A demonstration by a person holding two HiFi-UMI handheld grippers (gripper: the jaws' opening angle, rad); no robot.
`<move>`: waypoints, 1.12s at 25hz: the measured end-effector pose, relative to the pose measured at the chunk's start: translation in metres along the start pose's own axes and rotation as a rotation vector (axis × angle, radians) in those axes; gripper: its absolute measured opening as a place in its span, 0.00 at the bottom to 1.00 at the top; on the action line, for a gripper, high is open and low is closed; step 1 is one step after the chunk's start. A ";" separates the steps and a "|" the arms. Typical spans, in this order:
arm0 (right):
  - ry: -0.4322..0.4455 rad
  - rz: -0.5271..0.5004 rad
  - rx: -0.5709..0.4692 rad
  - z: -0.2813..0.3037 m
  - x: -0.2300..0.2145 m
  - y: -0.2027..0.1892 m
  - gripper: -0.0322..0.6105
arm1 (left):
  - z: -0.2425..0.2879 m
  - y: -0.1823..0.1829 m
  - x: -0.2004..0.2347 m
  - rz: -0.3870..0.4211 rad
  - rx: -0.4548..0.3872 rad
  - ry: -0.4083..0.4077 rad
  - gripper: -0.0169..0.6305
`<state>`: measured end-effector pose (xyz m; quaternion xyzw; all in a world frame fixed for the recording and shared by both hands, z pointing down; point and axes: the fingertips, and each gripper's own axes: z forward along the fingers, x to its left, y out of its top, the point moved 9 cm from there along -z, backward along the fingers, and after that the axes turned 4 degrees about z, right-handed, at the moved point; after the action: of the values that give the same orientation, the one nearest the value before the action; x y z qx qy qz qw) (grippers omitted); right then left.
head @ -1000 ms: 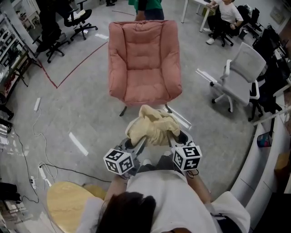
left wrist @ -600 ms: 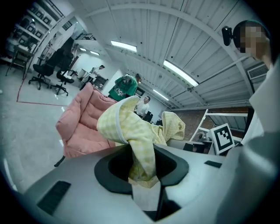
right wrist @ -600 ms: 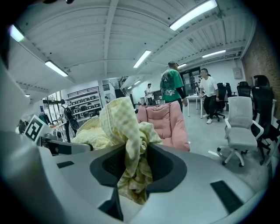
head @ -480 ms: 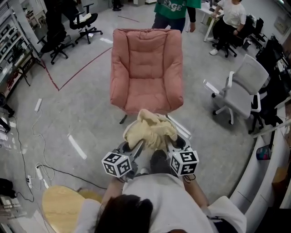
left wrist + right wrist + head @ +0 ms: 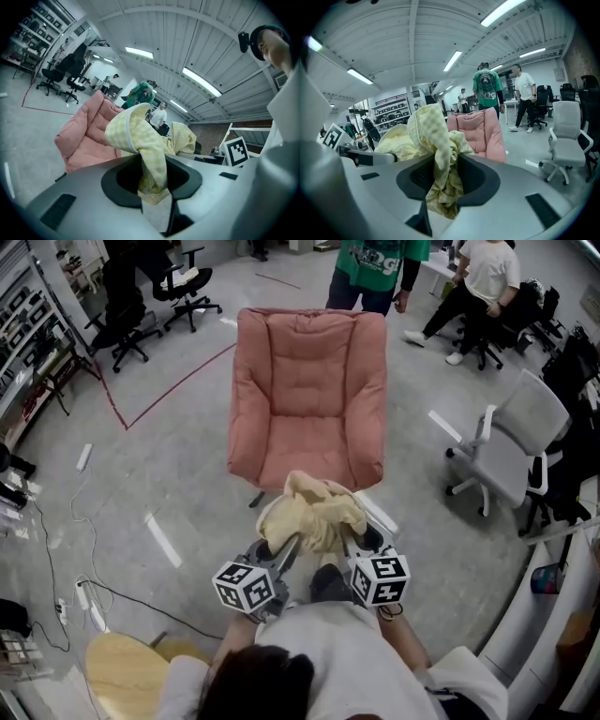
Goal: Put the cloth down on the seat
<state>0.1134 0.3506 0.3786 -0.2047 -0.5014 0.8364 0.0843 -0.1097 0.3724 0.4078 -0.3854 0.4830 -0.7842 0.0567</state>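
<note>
A pale yellow checked cloth (image 5: 314, 512) hangs bunched between my two grippers, just in front of the pink armchair (image 5: 309, 390). My left gripper (image 5: 281, 554) is shut on the cloth's left part (image 5: 150, 159), which runs down into the jaws. My right gripper (image 5: 354, 545) is shut on the right part (image 5: 443, 183) in the same way. The armchair's seat (image 5: 309, 442) lies bare beyond the cloth. In the left gripper view the armchair (image 5: 84, 136) stands left of the cloth; in the right gripper view the armchair (image 5: 480, 133) stands behind it.
A white office chair (image 5: 516, 446) stands to the right of the armchair. A person in a green shirt (image 5: 380, 268) stands behind it, another person (image 5: 483, 277) sits at the far right. Black office chairs (image 5: 155, 296) are at far left. Cables (image 5: 66, 531) and a round wooden stool (image 5: 131, 662) lie near left.
The armchair has come a little closer and lower in the head view as I step toward it. The cloth stays gripped by both grippers.
</note>
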 end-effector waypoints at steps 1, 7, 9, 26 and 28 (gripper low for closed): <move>0.003 -0.002 0.001 0.005 -0.004 0.004 0.27 | 0.006 0.003 0.001 -0.002 -0.003 0.001 0.22; 0.025 -0.026 0.012 0.032 -0.035 0.027 0.27 | 0.046 0.018 0.004 -0.008 -0.002 0.032 0.22; 0.037 -0.026 0.019 0.039 -0.046 0.032 0.27 | 0.058 0.021 0.004 -0.008 0.003 0.043 0.22; 0.102 -0.069 0.045 0.093 -0.109 0.067 0.27 | 0.133 0.040 0.013 -0.033 -0.006 0.116 0.22; 0.105 -0.074 0.046 0.095 -0.115 0.069 0.27 | 0.139 0.040 0.012 -0.038 -0.010 0.122 0.22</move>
<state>0.1805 0.2007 0.3870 -0.2277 -0.4840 0.8322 0.1461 -0.0378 0.2467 0.4147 -0.3461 0.4822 -0.8048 0.0102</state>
